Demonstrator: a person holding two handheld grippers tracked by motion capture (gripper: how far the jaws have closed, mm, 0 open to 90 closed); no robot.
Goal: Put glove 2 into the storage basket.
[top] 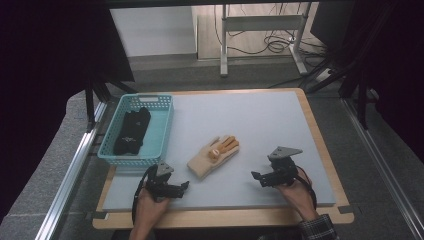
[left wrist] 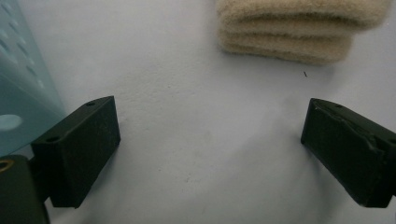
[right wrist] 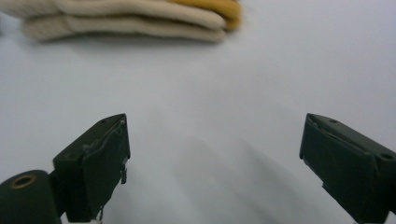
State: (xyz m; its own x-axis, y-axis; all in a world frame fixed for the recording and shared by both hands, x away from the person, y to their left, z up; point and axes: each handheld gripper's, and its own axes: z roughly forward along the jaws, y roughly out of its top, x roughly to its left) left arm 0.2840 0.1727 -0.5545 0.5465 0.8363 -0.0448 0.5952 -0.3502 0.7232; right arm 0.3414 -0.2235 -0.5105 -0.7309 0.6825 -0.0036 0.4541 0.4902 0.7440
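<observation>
Glove flat on worktop centre, fingers toward 1 o'clock, cuff toward 7. Basket at my 10 o'clock, dark gloves inside. Left gripper wide, empty, near cuff. Right gripper wide, empty, at glove's 4 o'clock. I judge glove soft, light, floppy; pinch cuff edge, expect droop.

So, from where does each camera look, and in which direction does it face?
High view: above the person's side, looking forward and down on the table; both hands, left gripper, right gripper, blue basket.
Left gripper view: on the left gripper, along its open jaws towards the folded cuff end of the beige glove.
Right gripper view: on the right gripper, along its open jaws towards the glove's side.
Shared: all three views show the glove on the grey mat.
</observation>
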